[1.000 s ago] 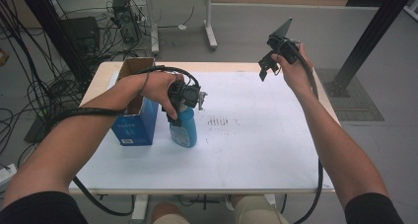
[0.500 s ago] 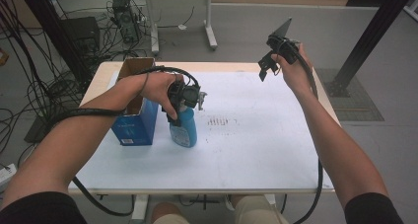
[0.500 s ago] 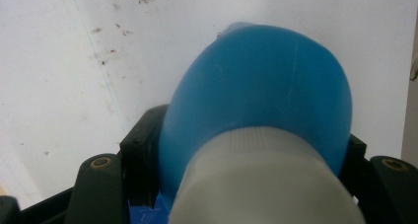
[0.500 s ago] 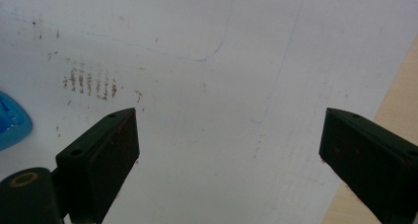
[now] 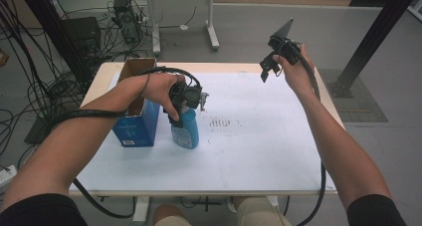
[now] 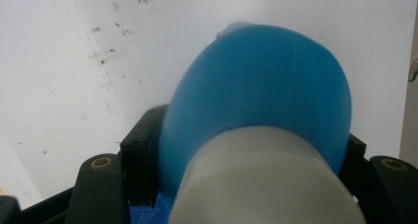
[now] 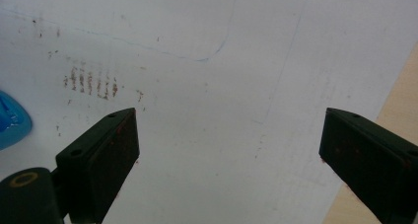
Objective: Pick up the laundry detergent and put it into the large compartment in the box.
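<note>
High view: blue bottle [image 5: 185,129] upright on the white surface [image 5: 259,151], just beside an open blue box [image 5: 135,117]. Left tongs [image 5: 180,112] clamped on the bottle's neck below its white cap [image 6: 266,184]. Right tongs [image 5: 269,69] raised, wide apart, empty. Grasp done; by appearance, lifting or boxing remains.

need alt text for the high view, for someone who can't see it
A person's left hand-held gripper clamps the top of a blue bottle standing upright on a white table, just beside an open blue box. The right hand-held gripper is raised above the table's far right edge, holding nothing.
</note>
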A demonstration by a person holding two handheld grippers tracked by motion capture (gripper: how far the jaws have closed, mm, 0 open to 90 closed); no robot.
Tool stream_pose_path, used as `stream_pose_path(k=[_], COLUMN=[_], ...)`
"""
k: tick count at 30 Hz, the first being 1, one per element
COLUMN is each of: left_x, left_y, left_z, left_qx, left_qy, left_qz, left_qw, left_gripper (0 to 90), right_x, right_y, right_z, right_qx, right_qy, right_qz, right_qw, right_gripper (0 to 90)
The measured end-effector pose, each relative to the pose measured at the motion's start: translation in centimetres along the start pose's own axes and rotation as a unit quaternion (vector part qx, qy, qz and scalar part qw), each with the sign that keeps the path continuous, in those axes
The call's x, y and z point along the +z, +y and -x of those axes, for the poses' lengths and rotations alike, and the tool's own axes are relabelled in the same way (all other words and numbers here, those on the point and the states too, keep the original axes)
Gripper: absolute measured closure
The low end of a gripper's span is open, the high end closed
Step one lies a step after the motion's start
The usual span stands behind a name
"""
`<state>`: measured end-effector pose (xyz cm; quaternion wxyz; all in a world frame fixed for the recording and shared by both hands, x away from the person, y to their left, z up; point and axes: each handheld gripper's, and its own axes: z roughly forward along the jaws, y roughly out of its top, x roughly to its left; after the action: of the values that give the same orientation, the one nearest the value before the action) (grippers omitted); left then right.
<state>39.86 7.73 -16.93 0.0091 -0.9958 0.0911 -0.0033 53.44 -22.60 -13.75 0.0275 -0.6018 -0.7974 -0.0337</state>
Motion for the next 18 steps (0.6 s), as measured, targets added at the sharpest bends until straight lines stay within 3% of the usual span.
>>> stream_pose_path(k=[13, 18], left_x=[-0.3, -0.71], left_y=[0.17, 0.14], left_z=[-0.53, -0.29], left_qx=[-0.03, -0.04], left_qy=[-0.015, -0.002], left_qz=[0.004, 0.004], left_qw=[0.9994, 0.9992], left_gripper=[35.7, 37.1], right_x=[0.36, 0.29], right_y=[0.38, 0.26], right_z=[-0.14, -0.12], right_qx=[-0.003, -0.003], right_qy=[-0.001, -0.001], right_qz=[-0.007, -0.007], right_qw=[1.0, 1.0], right_gripper=[8.1, 8.0])
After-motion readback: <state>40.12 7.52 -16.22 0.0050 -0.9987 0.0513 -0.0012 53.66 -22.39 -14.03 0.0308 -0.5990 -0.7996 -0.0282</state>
